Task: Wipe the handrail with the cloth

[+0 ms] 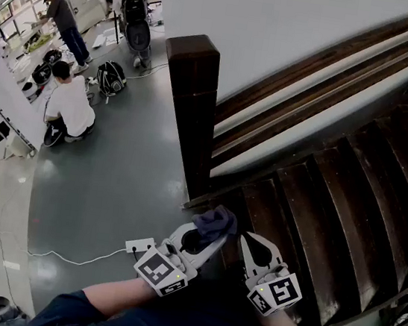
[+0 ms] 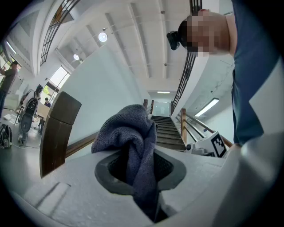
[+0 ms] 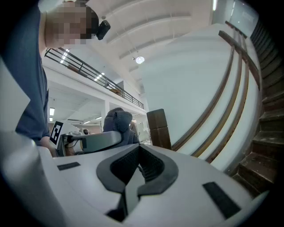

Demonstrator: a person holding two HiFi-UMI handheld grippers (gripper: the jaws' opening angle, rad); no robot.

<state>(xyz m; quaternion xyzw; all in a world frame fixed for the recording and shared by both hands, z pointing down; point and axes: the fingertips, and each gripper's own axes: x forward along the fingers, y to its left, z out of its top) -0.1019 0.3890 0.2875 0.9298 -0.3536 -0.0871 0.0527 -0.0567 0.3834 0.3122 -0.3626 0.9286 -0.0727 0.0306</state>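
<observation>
A grey-blue knitted cloth (image 1: 215, 222) is bunched between the jaws of my left gripper (image 1: 209, 236), which is shut on it; the cloth (image 2: 133, 142) fills the middle of the left gripper view. My right gripper (image 1: 248, 238) is just to the right, shut with nothing between its jaws (image 3: 138, 167). Both hover above the lowest dark wooden stair steps (image 1: 311, 204). The dark wooden newel post (image 1: 190, 111) stands ahead of them, and the handrail (image 1: 332, 56) climbs from it up to the right along the white wall. Neither gripper touches the rail.
Grey floor (image 1: 112, 176) lies left of the post, with a white power strip (image 1: 139, 246) and cable. Further off, people, a crouching person (image 1: 68, 109), bags and a stroller (image 1: 137, 36) occupy the far left. A second railing (image 2: 195, 124) borders the stairs' other side.
</observation>
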